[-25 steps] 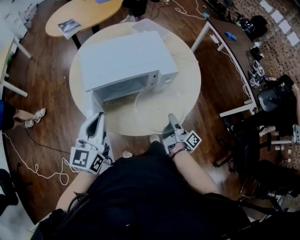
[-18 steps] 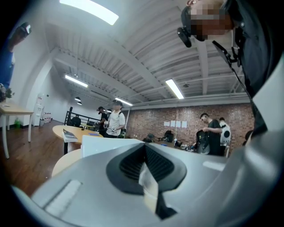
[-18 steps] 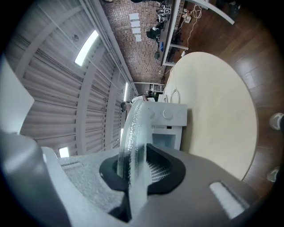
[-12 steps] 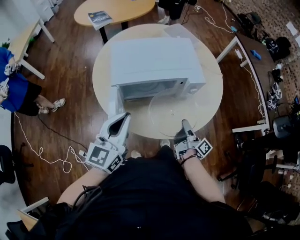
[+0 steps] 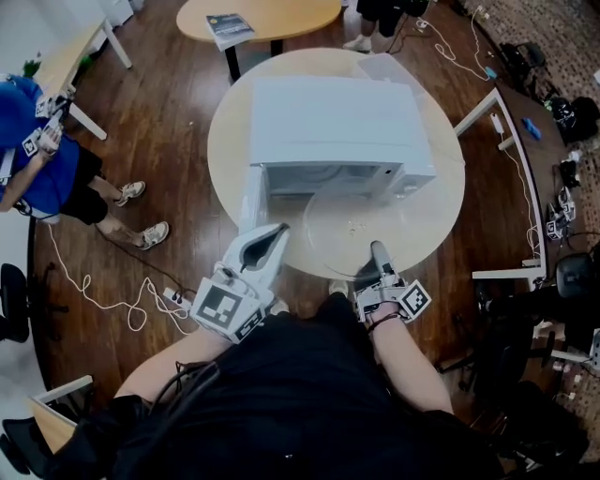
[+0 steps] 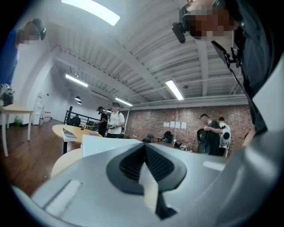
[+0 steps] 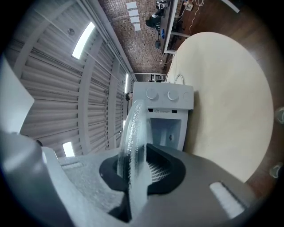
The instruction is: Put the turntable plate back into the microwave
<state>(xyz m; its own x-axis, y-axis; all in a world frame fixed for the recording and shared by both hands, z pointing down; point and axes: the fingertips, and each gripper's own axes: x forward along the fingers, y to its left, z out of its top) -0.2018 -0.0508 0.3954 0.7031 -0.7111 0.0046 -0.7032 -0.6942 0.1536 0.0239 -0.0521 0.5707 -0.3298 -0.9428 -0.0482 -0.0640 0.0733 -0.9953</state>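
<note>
A white microwave (image 5: pixel 337 117) stands on a round pale table (image 5: pixel 441 216). Its door (image 5: pixel 252 197) is swung open to the left and its cavity (image 5: pixel 323 178) faces me. My right gripper (image 5: pixel 377 251) is shut on the near rim of the clear glass turntable plate (image 5: pixel 356 225). It holds the plate level just in front of the cavity. In the right gripper view the plate (image 7: pixel 133 142) runs edge-on between the black pads (image 7: pixel 155 170) toward the microwave (image 7: pixel 164 99). My left gripper (image 5: pixel 277 232) is shut and empty, near the door's lower corner.
An oval wooden table (image 5: pixel 262 14) with a book (image 5: pixel 228 28) stands beyond. A person in blue (image 5: pixel 37 159) is at the left, above a cable (image 5: pixel 103 291) on the floor. A desk frame (image 5: pixel 511 141) stands at the right. A clear container (image 5: pixel 389 66) sits behind the microwave.
My right gripper has carried the plate a little closer to the microwave's open front. The left gripper has kept its place by the door. The head view has swung left.
</note>
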